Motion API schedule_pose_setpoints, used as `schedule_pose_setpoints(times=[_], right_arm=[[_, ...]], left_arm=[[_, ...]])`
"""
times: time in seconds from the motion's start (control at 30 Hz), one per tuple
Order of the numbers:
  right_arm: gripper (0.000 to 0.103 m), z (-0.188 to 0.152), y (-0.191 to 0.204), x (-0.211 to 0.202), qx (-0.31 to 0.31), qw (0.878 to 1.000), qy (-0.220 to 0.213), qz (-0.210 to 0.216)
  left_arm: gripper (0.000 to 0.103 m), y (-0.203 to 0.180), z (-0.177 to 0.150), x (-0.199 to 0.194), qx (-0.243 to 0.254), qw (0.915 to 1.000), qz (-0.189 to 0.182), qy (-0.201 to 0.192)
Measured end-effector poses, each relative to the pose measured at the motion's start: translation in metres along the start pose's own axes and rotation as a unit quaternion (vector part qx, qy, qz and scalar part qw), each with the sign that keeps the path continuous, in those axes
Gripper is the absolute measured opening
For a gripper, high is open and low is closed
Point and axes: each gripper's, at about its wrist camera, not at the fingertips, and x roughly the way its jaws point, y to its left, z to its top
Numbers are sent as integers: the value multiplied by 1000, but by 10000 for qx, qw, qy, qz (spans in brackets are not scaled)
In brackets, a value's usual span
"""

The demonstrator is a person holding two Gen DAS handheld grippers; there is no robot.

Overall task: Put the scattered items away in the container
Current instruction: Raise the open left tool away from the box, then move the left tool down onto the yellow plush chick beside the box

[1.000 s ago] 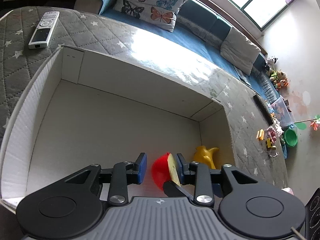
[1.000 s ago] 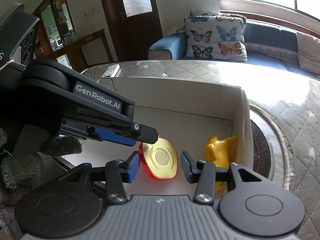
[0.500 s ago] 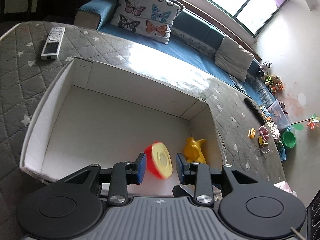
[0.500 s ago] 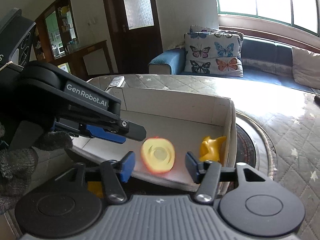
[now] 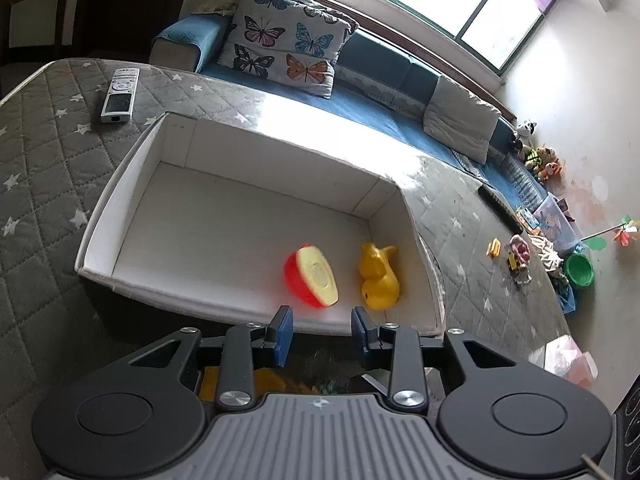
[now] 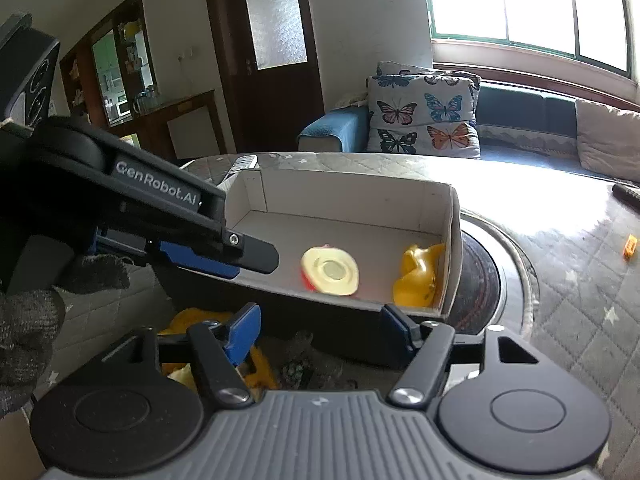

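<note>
Daylight pours through a wide green-framed window [image 5: 476, 12] onto a blue sofa [image 5: 384, 80] set along the wall, where two butterfly-print cushions [image 5: 280, 52] lean beside a plain beige cushion [image 5: 460, 120]. A grey quilted cover with white stars [image 5: 44, 148] spreads across the foreground surface, a white remote control [image 5: 119, 95] lying on it. A dark wooden door with a frosted pane [image 6: 276, 40] stands in the white wall [image 6: 360, 20], next to a wooden cabinet [image 6: 124, 80]. Soft toys [image 5: 540, 158] sit at the sofa's far end.

Matt white cardboard box [image 5: 120, 200] — glossy plastic duck [image 5: 378, 276], quilted cloth [image 5: 36, 160].
</note>
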Motion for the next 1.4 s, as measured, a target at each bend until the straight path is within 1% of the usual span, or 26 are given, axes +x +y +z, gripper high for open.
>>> schedule_pose_setpoints(times=[0.23,0.47,0.53,0.63,0.7,0.9,1.07,1.4], right_arm=[[72,-16,6,-12,50,10000,-18,41],[73,-32,14,-19,108,9998,29,137],[77,-36,17,-21,85,9998,34,153],[79,-40,21,-23,57,9998,45,188],[82,-44,25,-24,26,9997,67,227],[83,-52,36,-25,-51,9993,143,346],[84,-57,42,-25,-115,9989,188,413],[85,-66,49,-23,-220,9983,277,453]], left_arm=[[35,2,-19,-9,41,10000,66,-14],[35,12,-36,-17,-85,9999,149,-11],[35,14,-40,-19,-98,9998,180,-28],[35,16,-47,-23,-113,9997,224,-49],[35,18,-52,-24,-131,9996,247,-48],[35,23,-63,-25,-217,9993,289,-12],[36,23,-70,-29,-198,9993,304,-45],[36,25,-79,-31,-226,9994,275,-24]])
